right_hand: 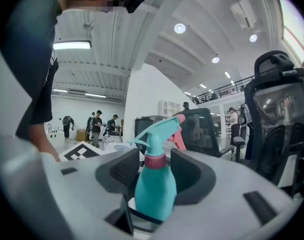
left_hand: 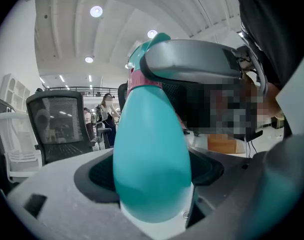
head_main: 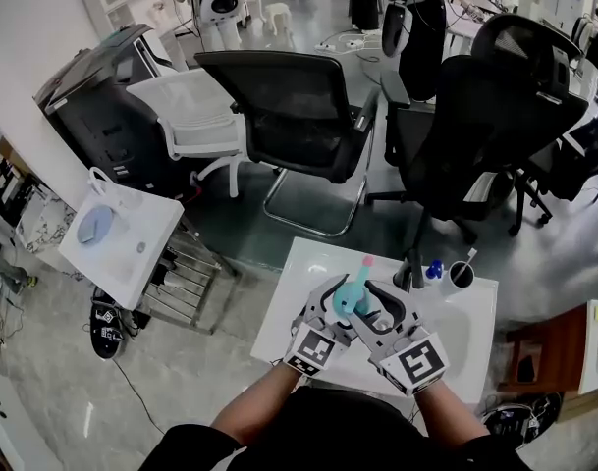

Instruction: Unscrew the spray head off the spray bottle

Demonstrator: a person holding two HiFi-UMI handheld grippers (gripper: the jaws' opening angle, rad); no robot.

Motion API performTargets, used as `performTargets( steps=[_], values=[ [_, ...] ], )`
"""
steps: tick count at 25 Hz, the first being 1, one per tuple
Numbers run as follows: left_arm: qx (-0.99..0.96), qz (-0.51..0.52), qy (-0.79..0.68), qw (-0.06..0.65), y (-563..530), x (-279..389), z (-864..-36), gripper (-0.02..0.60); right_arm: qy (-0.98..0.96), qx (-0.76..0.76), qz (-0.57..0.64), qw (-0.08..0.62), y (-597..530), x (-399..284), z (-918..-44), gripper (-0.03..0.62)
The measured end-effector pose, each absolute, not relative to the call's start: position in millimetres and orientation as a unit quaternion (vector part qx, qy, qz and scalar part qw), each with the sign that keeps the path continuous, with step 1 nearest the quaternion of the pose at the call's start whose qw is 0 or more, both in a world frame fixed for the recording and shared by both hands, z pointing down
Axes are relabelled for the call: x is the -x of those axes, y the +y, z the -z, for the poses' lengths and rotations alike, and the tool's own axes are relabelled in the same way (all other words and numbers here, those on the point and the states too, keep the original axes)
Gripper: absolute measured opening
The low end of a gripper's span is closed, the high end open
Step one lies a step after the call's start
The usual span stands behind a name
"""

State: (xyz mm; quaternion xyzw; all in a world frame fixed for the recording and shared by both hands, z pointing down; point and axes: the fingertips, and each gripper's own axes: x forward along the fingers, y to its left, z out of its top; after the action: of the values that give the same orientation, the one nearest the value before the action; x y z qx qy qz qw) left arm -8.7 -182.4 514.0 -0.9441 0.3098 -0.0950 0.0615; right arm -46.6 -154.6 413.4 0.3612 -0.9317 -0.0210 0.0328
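The left gripper (head_main: 334, 302) is over the white table (head_main: 475, 307), its jaws clamped on the body of the teal bottle (right_hand: 155, 189), held clear of the tabletop. The right gripper (head_main: 377, 308) has its jaws apart around the neck (pads off the pink collar (right_hand: 155, 160)). The spray head (right_hand: 154, 133) is on the bottle.

No legible txt, brands or nos. Only b/w square code markers on cubes of left gripper (head_main: 336, 297) and right gripper (head_main: 375, 302); no writing.
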Motion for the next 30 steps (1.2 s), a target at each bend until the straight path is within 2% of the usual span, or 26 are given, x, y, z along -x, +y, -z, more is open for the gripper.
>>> performTargets(
  steps=[8,30],
  values=[
    [0.945,0.098,0.305,0.065,-175,6,-510,0.422,-0.932,-0.361,0.023,0.028,-154,48,-408,0.147],
    [0.978,0.097,0.168,0.072,-151,-8,-493,0.420,-0.967,-0.255,0.007,0.024,-136,41,-387,0.132]
  ],
)
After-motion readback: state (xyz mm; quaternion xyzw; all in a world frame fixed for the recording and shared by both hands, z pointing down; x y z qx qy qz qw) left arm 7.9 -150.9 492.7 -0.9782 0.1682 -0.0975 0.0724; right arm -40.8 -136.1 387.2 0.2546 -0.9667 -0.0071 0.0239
